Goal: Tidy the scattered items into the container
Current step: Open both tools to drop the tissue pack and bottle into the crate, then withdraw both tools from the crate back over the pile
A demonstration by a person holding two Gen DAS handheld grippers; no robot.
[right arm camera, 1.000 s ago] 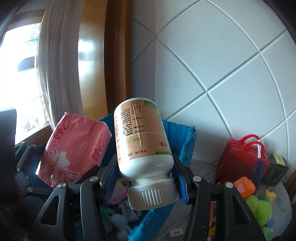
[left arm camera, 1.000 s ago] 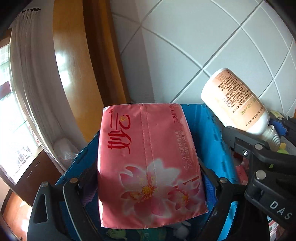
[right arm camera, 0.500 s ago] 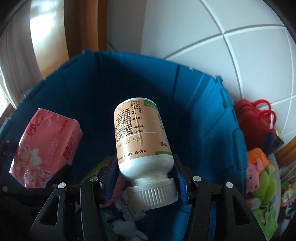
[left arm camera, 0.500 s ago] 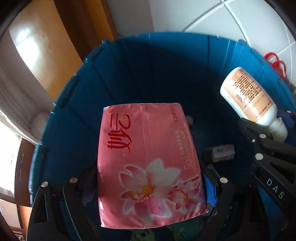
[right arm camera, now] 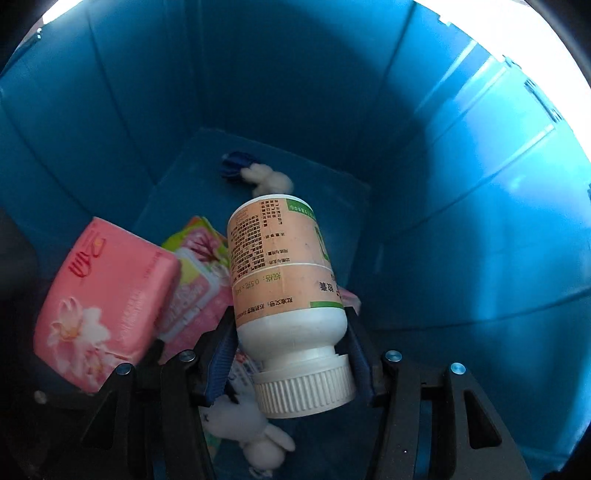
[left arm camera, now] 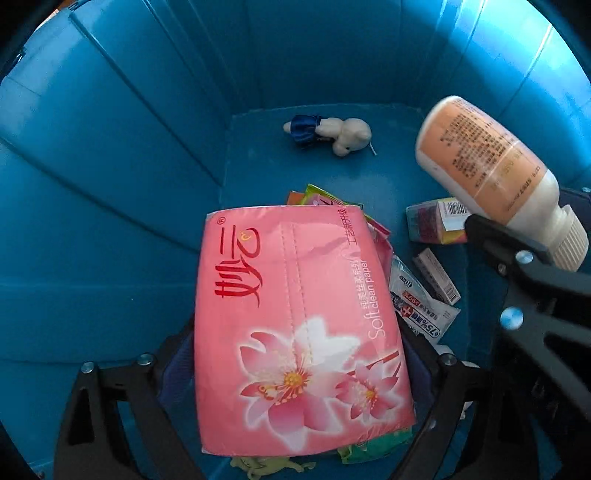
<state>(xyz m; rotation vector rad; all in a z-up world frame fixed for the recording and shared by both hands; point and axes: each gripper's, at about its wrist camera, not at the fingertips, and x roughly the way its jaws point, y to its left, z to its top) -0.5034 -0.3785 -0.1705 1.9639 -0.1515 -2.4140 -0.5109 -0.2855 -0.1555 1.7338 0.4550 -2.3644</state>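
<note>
I have both grippers aimed steeply down inside the blue container (left arm camera: 110, 147), my left gripper (left arm camera: 295, 373) opening around one pink tissue pack (left arm camera: 295, 325) (lower centre), my right gripper (right arm camera: 291, 354) clamping one white bottle (right arm camera: 284, 280).

Bare floor (left arm camera: 391, 173) of blue bin (left arm camera: 110, 184) open ahead of me, bar one plush toy (left arm camera: 332, 134); packets (left arm camera: 421, 306) crowd the near floor beneath me.

Overexposed white background (right arm camera: 480, 14), top corners of right-wrist view.
</note>
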